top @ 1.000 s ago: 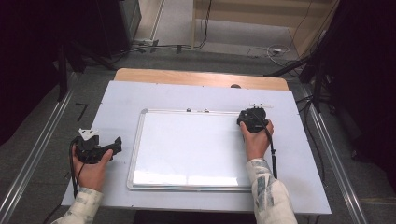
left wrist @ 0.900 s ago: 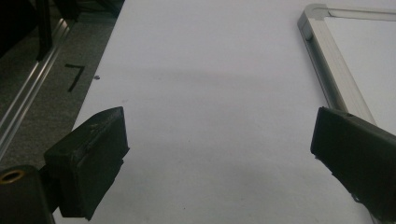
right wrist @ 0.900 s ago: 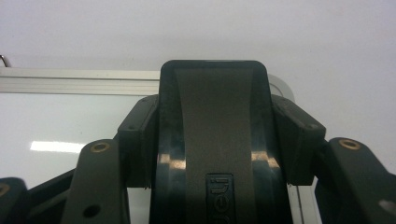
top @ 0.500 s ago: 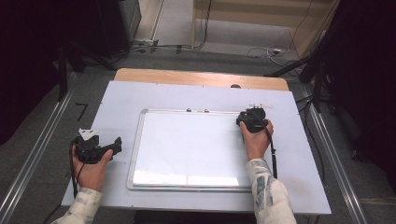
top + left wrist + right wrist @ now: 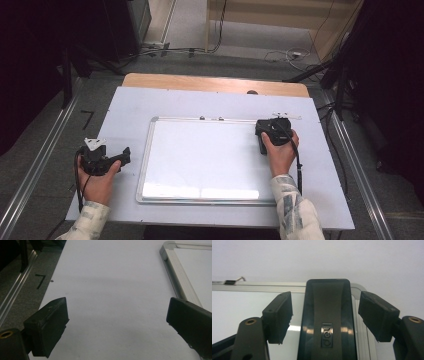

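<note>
Right now the right gripper (image 5: pixel 325 315) straddles a black eraser (image 5: pixel 327 322) lying on the whiteboard (image 5: pixel 200 155) at its far right corner; the jaws stand apart, one to each side, not gripping it.

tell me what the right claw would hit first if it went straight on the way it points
Likely the black eraser: it lies right between the open jaws of the right claw, on the whiteboard near its corner. The jaws flank it without clearly touching. Past it lie the frame and bare table, though depth is hard to judge.
</note>
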